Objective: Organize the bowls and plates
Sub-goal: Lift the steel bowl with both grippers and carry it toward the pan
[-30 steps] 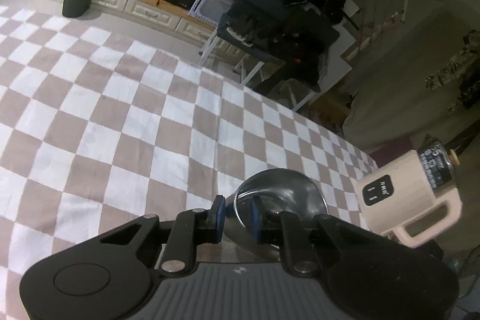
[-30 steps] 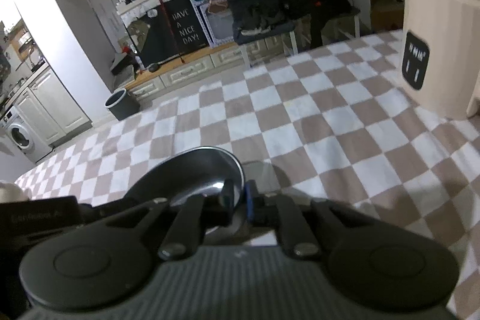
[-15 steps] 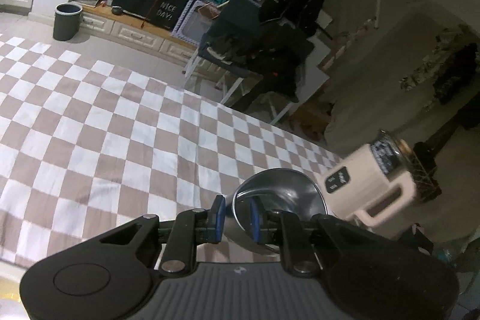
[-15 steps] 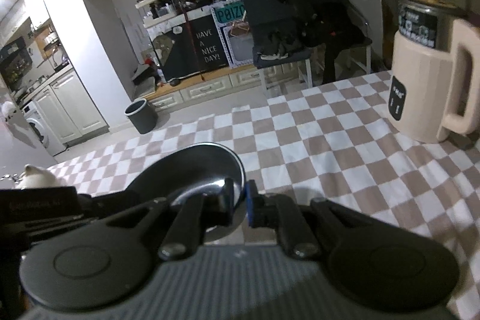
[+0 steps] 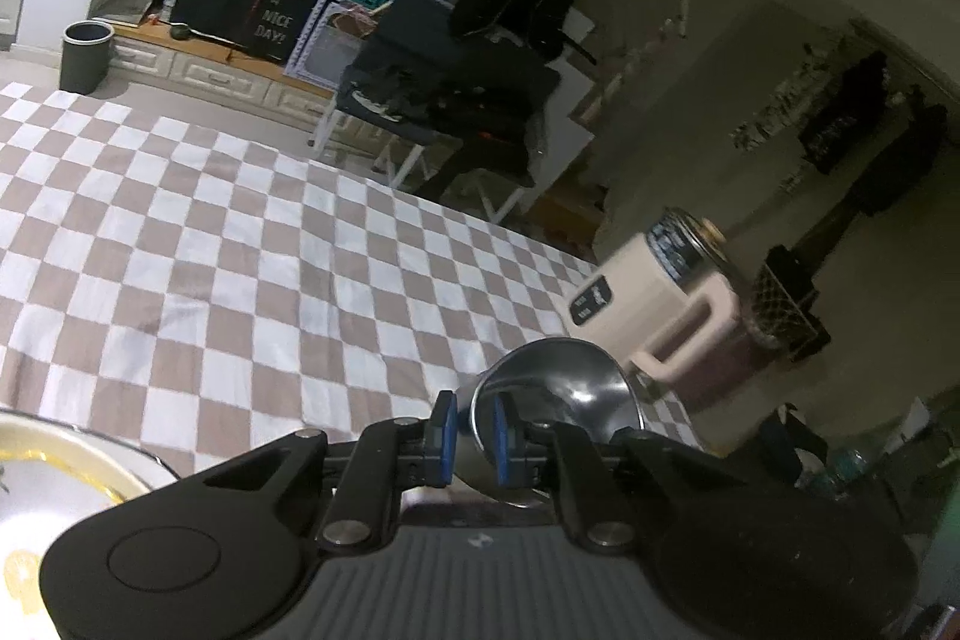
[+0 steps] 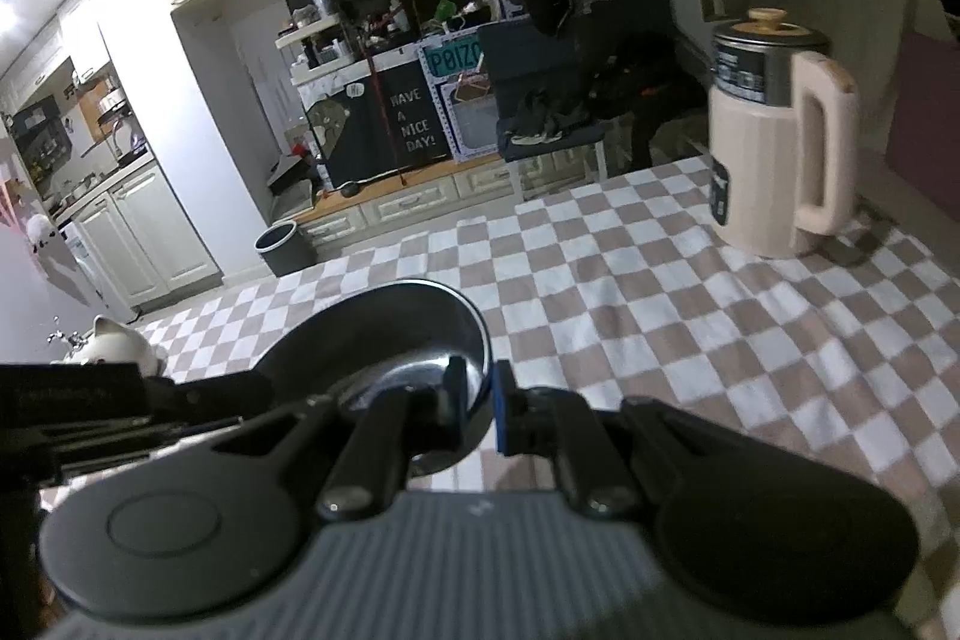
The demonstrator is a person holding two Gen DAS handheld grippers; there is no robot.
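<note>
A checkered cloth (image 6: pixel 690 340) covers the table; a kettle (image 6: pixel 774 148) stands on it, ahead-right of the right gripper.

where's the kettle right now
The kettle stands on the checkered cloth at the right of both views, beyond the steel bowl.

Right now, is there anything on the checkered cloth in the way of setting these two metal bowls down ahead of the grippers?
Nothing visible does. The checkered cloth ahead of both metal bowls is bare; only the beige kettle stands off at the far right corner.
</note>
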